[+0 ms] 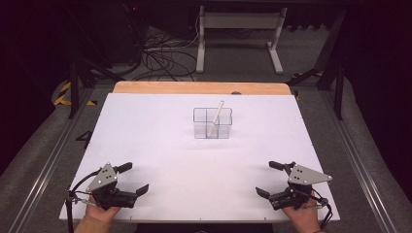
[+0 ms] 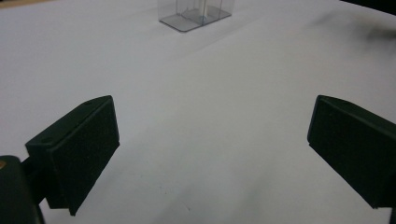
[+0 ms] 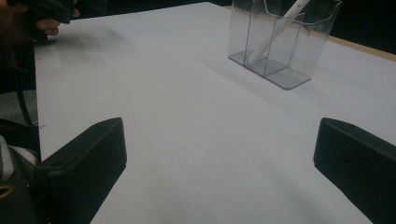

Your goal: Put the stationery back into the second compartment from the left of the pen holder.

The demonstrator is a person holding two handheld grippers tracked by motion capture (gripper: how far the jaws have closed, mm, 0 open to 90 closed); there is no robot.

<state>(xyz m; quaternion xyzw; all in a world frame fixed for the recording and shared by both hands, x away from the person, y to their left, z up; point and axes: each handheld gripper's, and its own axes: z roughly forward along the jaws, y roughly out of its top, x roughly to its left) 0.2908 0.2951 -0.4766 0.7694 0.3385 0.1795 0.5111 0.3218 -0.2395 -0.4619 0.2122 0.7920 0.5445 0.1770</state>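
Container: a clear plastic container stands upright a little above the middle of the high view, on the white surface. Thin inner walls divide it into compartments; the walls are transparent, so the surface shows through them.
Container in the gripper views: in the left gripper view its lower part is at the top edge, a little left of centre. In the right gripper view it is at the upper right, and its base looks slightly grey.
Stick: a white, thin stick leans tilted inside the container, its upper end rising over the rim toward the upper right. In the right gripper view its lower end rests on the bottom of one compartment; I cannot tell which one.
Left hand-held gripper: it is at the lower left of the high view, held by a hand, with the jaws spread wide and nothing between them.
Right hand-held gripper: it is at the lower right of the high view, held by the other hand; its jaws are also wide apart and hold nothing.
Distance: both hand-held grippers are well apart from the container.
Surface: white and flat, with a wooden strip along its far edge.
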